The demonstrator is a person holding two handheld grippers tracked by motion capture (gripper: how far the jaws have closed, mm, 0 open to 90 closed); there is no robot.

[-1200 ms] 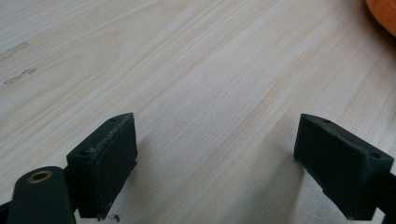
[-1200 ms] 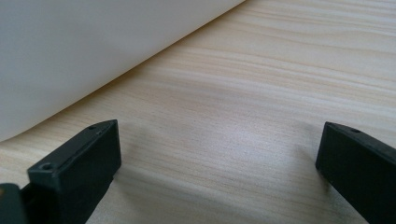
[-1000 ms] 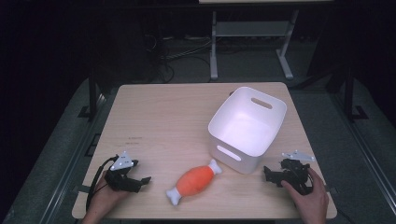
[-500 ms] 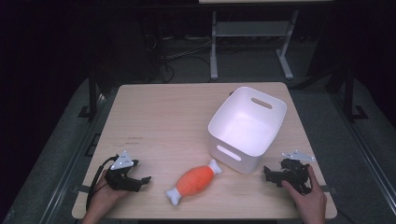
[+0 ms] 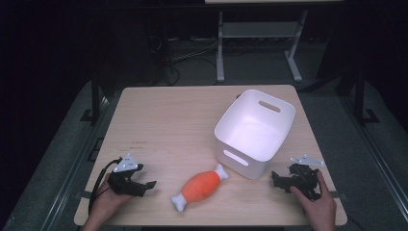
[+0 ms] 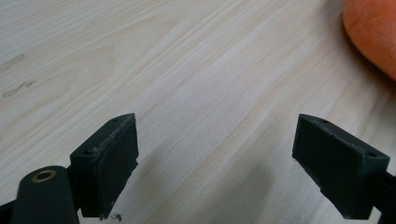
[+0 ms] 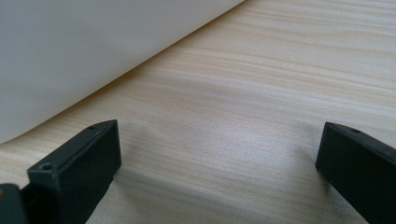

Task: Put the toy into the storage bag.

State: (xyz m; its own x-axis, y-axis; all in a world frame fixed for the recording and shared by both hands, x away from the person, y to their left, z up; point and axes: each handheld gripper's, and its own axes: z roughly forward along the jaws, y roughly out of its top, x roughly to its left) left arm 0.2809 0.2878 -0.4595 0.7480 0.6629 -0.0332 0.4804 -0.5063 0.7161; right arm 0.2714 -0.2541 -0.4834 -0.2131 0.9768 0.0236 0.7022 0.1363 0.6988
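I am holding a gripper in each hand, both resting low on a pale wooden table (image 5: 183, 120). My left gripper (image 5: 146, 185) is sitting at about seven o'clock on the tabletop, its jaws spread wide and clasping nothing. My right gripper (image 5: 278, 179) is sitting at about five o'clock, its jaws also spread wide and bare.

Between them, near six o'clock, an orange toy drumstick (image 5: 201, 186) with white bone ends is lying on its side. Its upper white end is pointing toward two o'clock and lying just beside a white bin (image 5: 276, 139), though I cannot tell whether they are touching. The bin is standing upright at about three o'clock and is holding nothing.

I am judging the work as barely begun: the drumstick is untouched and the bin unfilled, so grasping, lifting and placing all remain.

Open wood is stretching from nine to twelve o'clock, giving free room. The near table edge is lying close behind both grippers, and the bin's wall is standing near my right gripper.
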